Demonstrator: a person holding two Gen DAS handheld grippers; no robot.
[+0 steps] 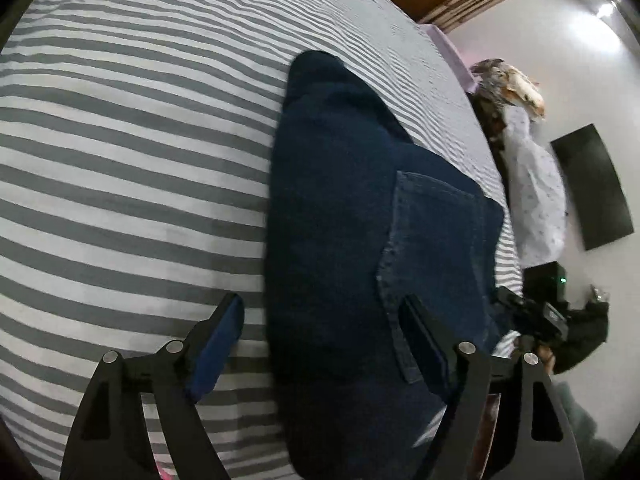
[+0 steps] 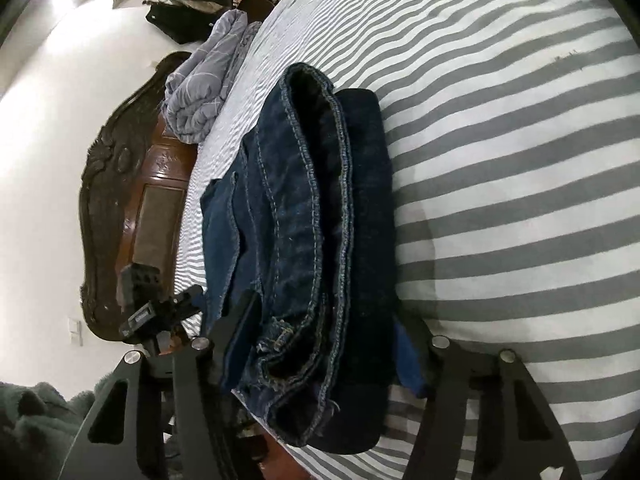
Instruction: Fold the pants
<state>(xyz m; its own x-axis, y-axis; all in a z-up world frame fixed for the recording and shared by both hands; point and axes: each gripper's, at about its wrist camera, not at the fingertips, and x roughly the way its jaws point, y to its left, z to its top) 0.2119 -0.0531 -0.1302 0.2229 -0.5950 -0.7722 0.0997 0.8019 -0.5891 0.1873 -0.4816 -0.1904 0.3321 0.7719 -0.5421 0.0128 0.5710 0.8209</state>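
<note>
Dark blue jeans (image 1: 340, 208) lie folded in a thick stack on the grey-and-white striped bedsheet (image 1: 120, 140). In the left wrist view my left gripper (image 1: 324, 312) is open, its jaws wide apart, one finger over the sheet and the other over the back pocket side. In the right wrist view the jeans (image 2: 312, 220) show their hems and layered folds. My right gripper (image 2: 332, 316) is open, with its fingers on either side of the near end of the stack. The other gripper's body (image 2: 152, 312) shows at the left.
A carved wooden headboard (image 2: 120, 208) stands at the bed's end. A folded grey blanket (image 2: 204, 84) and a white patterned pillow (image 1: 536, 192) lie at the bed's edge. A dark screen (image 1: 596, 192) hangs on the white wall. Bags (image 2: 184, 16) sit beyond.
</note>
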